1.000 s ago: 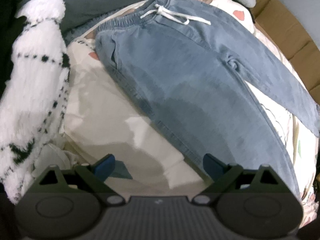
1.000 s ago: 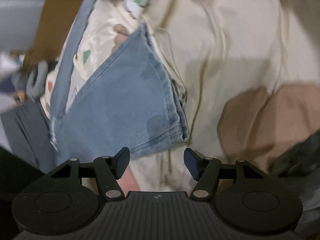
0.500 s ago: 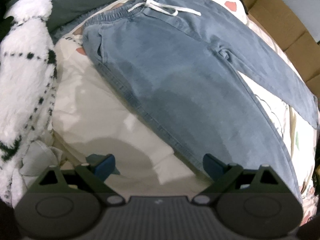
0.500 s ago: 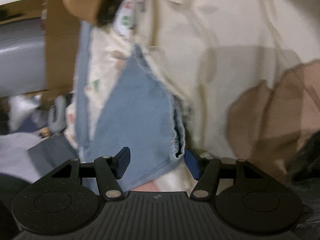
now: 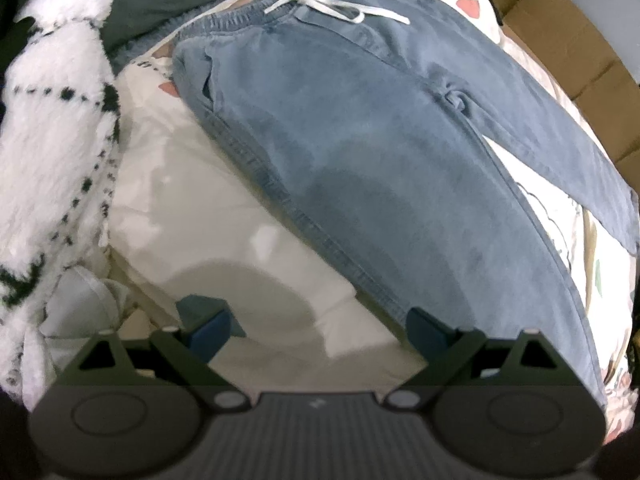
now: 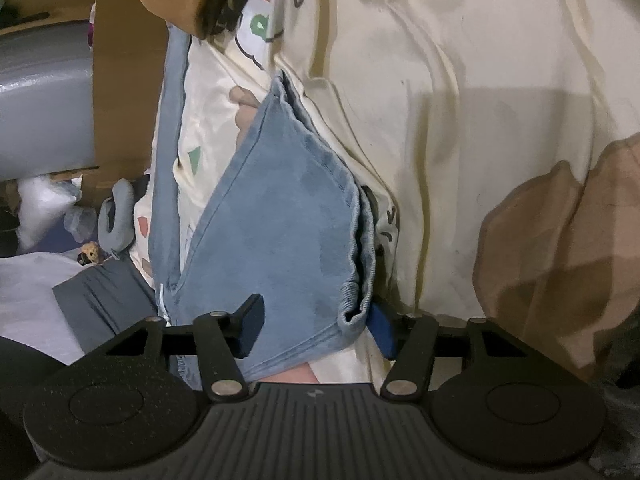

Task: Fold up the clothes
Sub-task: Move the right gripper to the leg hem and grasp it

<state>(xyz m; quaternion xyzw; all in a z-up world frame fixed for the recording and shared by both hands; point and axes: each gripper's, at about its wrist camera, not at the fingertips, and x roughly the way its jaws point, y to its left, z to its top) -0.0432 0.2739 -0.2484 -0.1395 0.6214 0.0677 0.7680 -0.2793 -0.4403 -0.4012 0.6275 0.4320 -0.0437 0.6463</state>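
I'm looking at the jeans (image 5: 360, 152): light blue denim w/ elastic waist & white drawstring (image 5: 336, 6), lying flat on the sheet (image 5: 208, 216), legs spreading apart toward the right. The hem (image 6: 352, 248) of one leg is sitting bunched & slightly lifted, layers gaping open.

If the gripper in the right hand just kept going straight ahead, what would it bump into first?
Probably the blue jeans: the hem of one leg already lies between the closing jaws of the right gripper. Beyond it is the cream sheet, though depth is hard to judge.
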